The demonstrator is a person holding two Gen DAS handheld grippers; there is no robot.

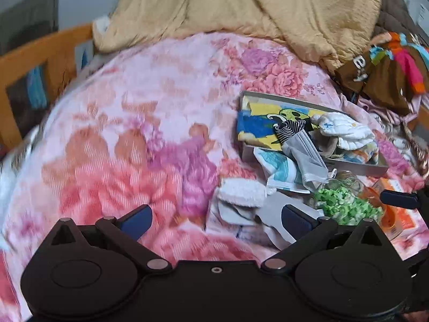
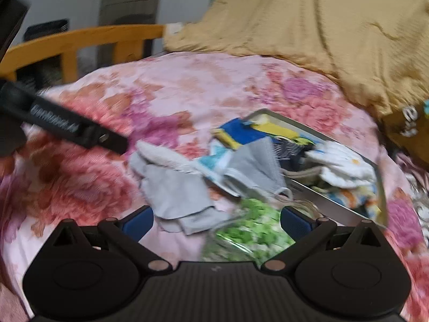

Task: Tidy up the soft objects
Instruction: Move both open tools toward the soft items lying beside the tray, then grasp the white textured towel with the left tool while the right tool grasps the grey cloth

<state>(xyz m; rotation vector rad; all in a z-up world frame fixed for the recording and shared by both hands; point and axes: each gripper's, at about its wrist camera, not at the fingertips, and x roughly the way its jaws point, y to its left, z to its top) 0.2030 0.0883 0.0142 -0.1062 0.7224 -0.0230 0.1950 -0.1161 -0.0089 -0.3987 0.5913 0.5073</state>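
A grey metal tray (image 1: 356, 167) lies on the floral bed cover, and it also shows in the right wrist view (image 2: 332, 208). It holds a yellow-blue cartoon towel (image 1: 268, 126), a striped sock (image 1: 288, 128) and a white cloth (image 1: 346, 131). A grey face mask (image 1: 308, 158) hangs over the tray's rim. A white fluffy cloth (image 1: 241, 191) and a grey cloth (image 2: 174, 196) lie beside the tray. My left gripper (image 1: 214, 221) is open and empty above the grey cloth. My right gripper (image 2: 215, 222) is open and empty above a green-patterned bag (image 2: 249, 233).
A tan blanket (image 1: 254, 8) is heaped at the back. Colourful clothes (image 1: 388, 64) lie at the far right. An orange box (image 1: 396, 214) lies by a glass jar (image 1: 348, 179). A wooden bed rail (image 2: 80, 40) runs along the left. The left gripper (image 2: 67, 123) shows in the right wrist view.
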